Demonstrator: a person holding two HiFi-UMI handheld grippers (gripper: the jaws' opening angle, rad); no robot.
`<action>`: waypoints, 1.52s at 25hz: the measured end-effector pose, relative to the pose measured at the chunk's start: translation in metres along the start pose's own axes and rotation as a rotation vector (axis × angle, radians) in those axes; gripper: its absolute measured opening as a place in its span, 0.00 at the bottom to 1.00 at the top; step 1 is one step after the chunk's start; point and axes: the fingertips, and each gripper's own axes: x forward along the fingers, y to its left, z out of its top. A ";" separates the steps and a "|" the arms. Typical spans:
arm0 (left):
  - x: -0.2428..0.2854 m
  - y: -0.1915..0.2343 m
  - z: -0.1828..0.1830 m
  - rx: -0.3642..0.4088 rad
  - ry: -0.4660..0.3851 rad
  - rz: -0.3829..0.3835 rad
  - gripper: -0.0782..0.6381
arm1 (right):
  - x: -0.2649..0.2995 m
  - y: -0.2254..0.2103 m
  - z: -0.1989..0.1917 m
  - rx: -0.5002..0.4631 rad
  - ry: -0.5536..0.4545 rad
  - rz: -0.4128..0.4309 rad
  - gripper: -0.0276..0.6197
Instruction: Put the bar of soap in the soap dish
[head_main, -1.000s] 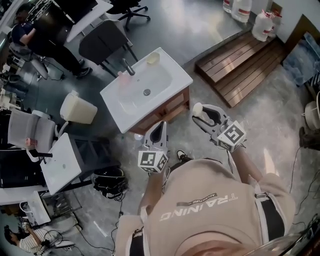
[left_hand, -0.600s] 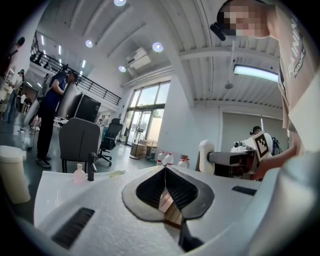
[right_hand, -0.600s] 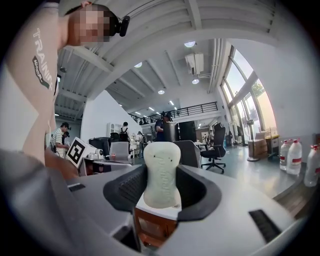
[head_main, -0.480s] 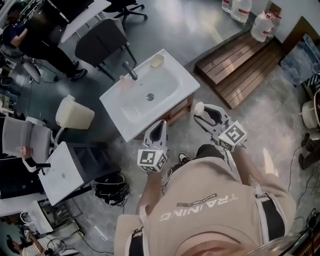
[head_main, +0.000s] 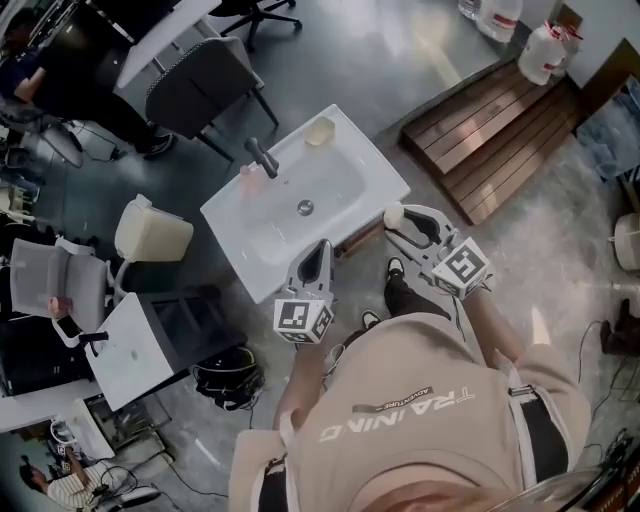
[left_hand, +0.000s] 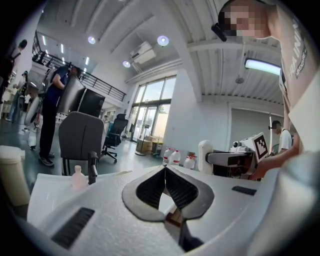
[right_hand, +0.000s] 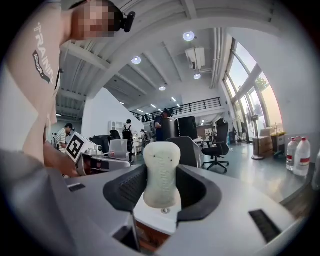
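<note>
A pale cream bar of soap (right_hand: 161, 172) stands upright between the jaws of my right gripper (right_hand: 161, 186), which is shut on it. Seen from the head, the soap (head_main: 394, 215) hangs just off the front right corner of the white sink (head_main: 240, 232). The soap dish (head_main: 320, 131), pale yellow, sits on the sink's far right corner. My left gripper (head_main: 322, 247) hovers at the sink's front edge, jaws shut and empty; its tips (left_hand: 165, 170) meet. The soap (left_hand: 205, 156) also shows in the left gripper view.
A dark faucet (head_main: 262, 157) and a small pink bottle (head_main: 250, 180) stand on the sink's back rim. A cream bin (head_main: 152, 230) and grey chair (head_main: 200, 82) stand beyond the sink. A wooden platform (head_main: 490, 130) lies to the right, a white desk (head_main: 125, 350) to the left.
The sink has drawn closer to both grippers and now lies right under their tips. The right gripper still holds the soap; the left stays shut.
</note>
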 end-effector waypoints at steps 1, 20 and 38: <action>0.011 0.004 0.005 0.007 -0.001 0.008 0.12 | 0.006 -0.011 0.001 0.000 -0.004 0.011 0.30; 0.106 0.063 0.024 -0.017 0.033 0.246 0.12 | 0.099 -0.129 0.001 0.008 0.027 0.222 0.30; 0.133 0.150 0.059 0.026 -0.021 0.135 0.12 | 0.177 -0.143 0.013 -0.077 0.077 0.113 0.30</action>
